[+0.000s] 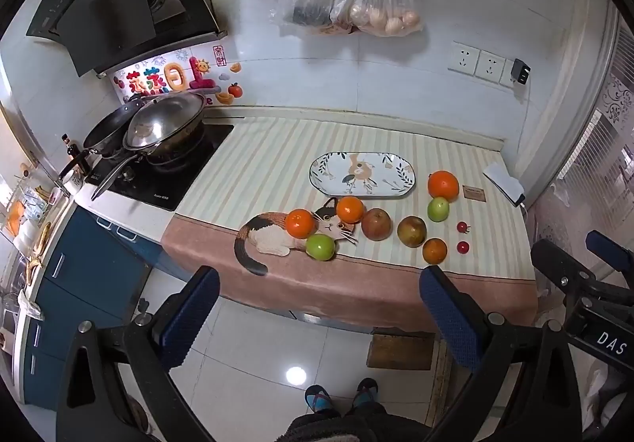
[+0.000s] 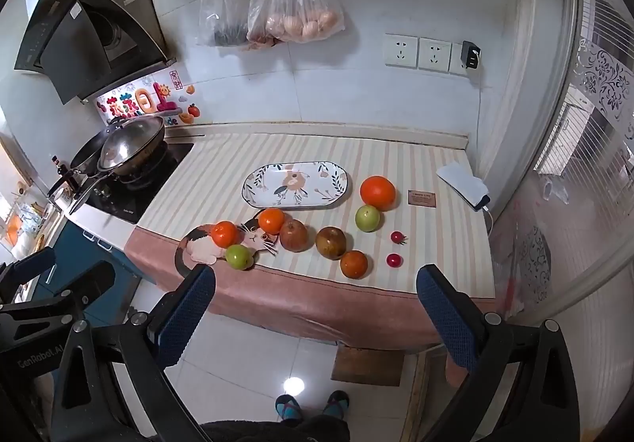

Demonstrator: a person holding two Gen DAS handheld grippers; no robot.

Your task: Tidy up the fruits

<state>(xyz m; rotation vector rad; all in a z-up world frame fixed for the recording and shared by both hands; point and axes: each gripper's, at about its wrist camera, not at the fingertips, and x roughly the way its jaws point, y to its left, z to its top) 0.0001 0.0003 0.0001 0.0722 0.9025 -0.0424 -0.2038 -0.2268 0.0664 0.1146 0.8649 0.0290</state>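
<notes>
Readable writing: "DAS" on the right tool's body seen from the left view, "GenRobot.AI" on the left tool's body seen from the right view; the stove's front label is too small to read. Left tool (image 1: pixel 319 313) tilted steeply down, jaws spread wide, nothing between them; right tool (image 2: pixel 315 309) same pose, spread and empty. Both hang above the floor, short of the bench (image 1: pixel 356 287) edge. Ahead of the tools, fruit lies loose on the striped cloth: oranges (image 1: pixel 300 223), green apples (image 1: pixel 320 246), brownish apples (image 1: pixel 376 224), two cherry tomatoes (image 1: pixel 463 247). Beyond the fruit, an oval plate (image 1: pixel 406 180), long axis running left-right across the tools' line. Slippered feet (image 1: pixel 340 396) below.
</notes>
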